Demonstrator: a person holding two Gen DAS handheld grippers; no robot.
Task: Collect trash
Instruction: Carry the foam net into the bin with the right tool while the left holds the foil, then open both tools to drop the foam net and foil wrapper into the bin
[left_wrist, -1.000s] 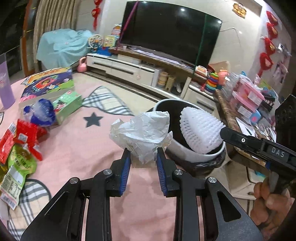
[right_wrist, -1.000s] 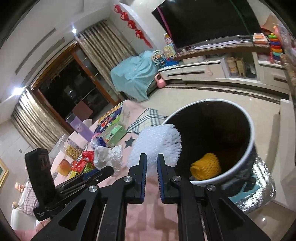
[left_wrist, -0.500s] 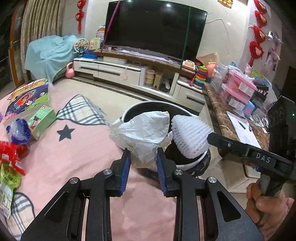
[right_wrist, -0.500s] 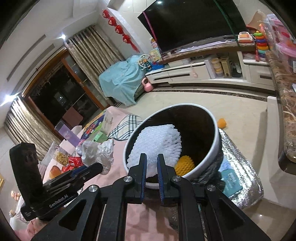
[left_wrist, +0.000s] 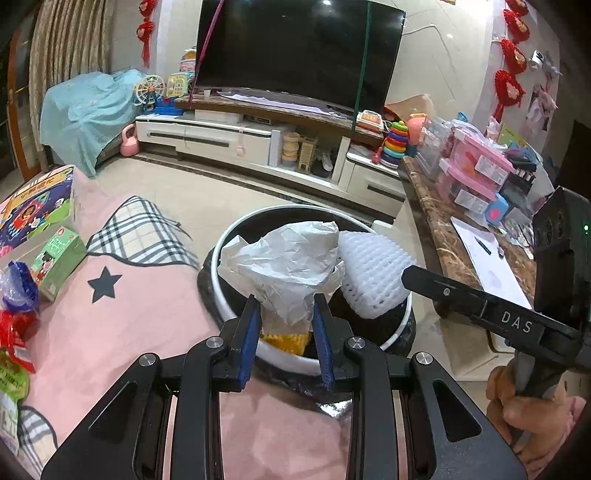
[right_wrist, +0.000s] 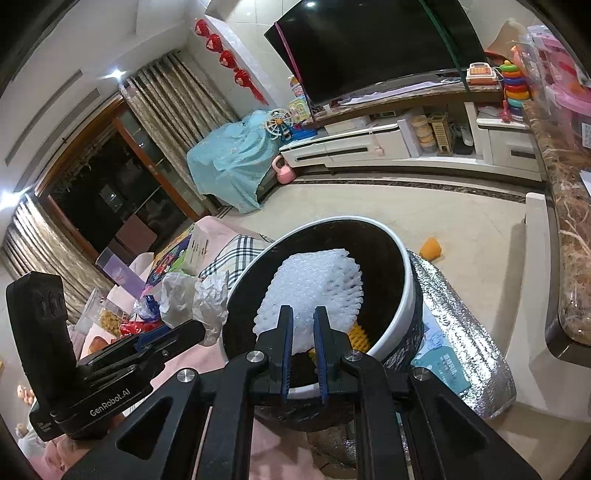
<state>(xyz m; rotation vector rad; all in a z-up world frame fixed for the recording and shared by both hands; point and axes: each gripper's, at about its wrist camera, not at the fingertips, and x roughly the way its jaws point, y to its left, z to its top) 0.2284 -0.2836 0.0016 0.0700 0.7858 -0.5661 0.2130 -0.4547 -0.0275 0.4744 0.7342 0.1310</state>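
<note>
Up high, the left gripper (left_wrist: 286, 314) squeezes a crumpled white paper (left_wrist: 286, 266) over the round trash bin (left_wrist: 229, 295). Beside it, the right gripper (right_wrist: 303, 339) pinches a white foam net (right_wrist: 314, 288) above the bin's dark inside, where a yellow net (right_wrist: 358, 334) lies.

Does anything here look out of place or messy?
Yes: a small orange piece lies on the bare floor beyond the bin, not in it. Snack wrappers are also strewn on the pink mat.
</note>
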